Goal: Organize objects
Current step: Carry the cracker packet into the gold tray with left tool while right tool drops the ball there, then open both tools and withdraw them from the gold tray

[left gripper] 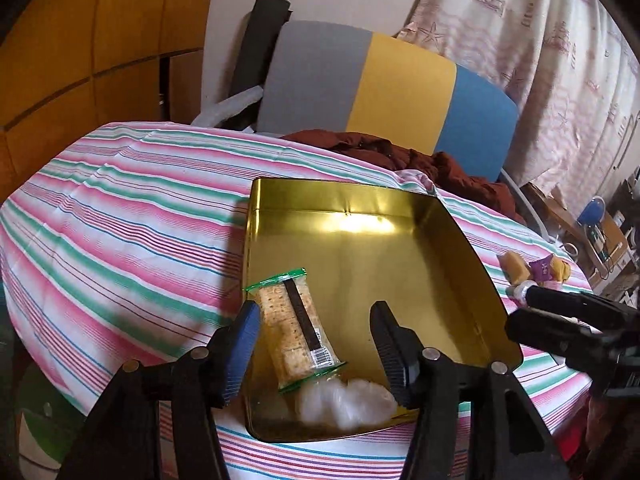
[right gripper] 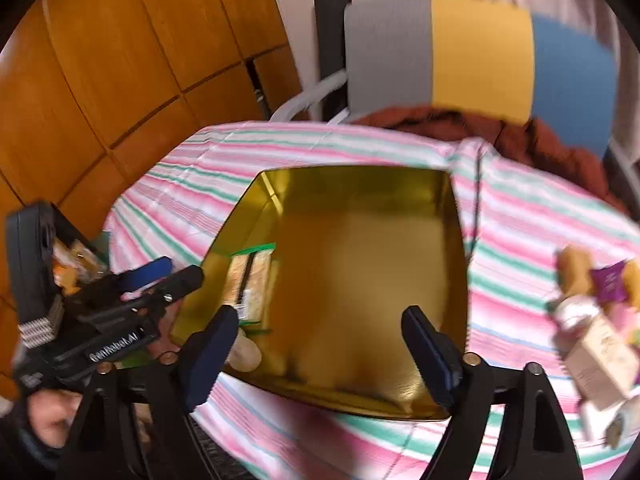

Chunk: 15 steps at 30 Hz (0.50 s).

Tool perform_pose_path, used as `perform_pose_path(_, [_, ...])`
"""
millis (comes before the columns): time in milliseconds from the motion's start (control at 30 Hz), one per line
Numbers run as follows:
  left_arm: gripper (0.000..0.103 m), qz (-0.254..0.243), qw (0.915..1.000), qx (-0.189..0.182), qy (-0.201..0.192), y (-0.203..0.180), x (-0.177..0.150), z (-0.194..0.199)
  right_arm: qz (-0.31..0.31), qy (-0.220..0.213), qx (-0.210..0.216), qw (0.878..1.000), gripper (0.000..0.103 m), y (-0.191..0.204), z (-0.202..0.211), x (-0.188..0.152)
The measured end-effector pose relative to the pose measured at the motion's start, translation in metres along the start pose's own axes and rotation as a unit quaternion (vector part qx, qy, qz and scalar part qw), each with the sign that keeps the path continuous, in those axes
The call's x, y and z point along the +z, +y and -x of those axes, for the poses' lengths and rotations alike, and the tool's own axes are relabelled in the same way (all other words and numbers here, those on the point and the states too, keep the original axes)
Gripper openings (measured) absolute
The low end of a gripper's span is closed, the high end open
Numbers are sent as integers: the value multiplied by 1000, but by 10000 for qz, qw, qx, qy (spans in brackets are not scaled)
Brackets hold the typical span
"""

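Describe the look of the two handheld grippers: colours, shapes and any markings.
Both are black plastic. The left gripper and right gripper each have two angular fingers with ribbed blue pads and round silver pivot pins. The right wrist view shows white "GenRobot.AI" lettering and a coiled metal spring on the left gripper's body.

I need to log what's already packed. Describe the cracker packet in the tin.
The cracker packet is a clear plastic sleeve with green sealed ends, a dark strip and a barcode, holding pale square crackers. It lies flat in the gold tin, along its left wall near the front corner. A white wad sits at its near end.
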<state>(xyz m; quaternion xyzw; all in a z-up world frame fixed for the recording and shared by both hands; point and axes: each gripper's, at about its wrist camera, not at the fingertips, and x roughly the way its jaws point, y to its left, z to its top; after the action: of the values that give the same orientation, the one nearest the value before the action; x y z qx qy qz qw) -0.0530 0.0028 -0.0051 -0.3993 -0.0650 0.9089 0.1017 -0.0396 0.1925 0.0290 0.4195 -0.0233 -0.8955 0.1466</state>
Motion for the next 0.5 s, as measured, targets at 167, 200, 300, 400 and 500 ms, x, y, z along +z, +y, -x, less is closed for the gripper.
perform_pose_path(167, [58, 36, 9997, 219, -32, -4, 1, 6, 290, -777, -645, 9945, 103, 10, 18, -9])
perform_pose_path(200, [58, 34, 9997, 252, -48, -5, 0, 6, 243, -958, -661, 9929, 103, 9, 21, -11])
perform_pose_path(300, [58, -4, 9988, 474, -102, -8, -1, 9, 68, -1048, -822, 9911, 103, 4, 23, -11])
perform_pose_path(400, [58, -40, 9980, 604, -180, -9, -1, 13, -332, -981, -497, 9934, 103, -9, 20, -14])
perform_pose_path(500, [58, -80, 9973, 680, -274, -12, -1, 17, -680, -1015, -464, 9914, 103, -21, 22, -17])
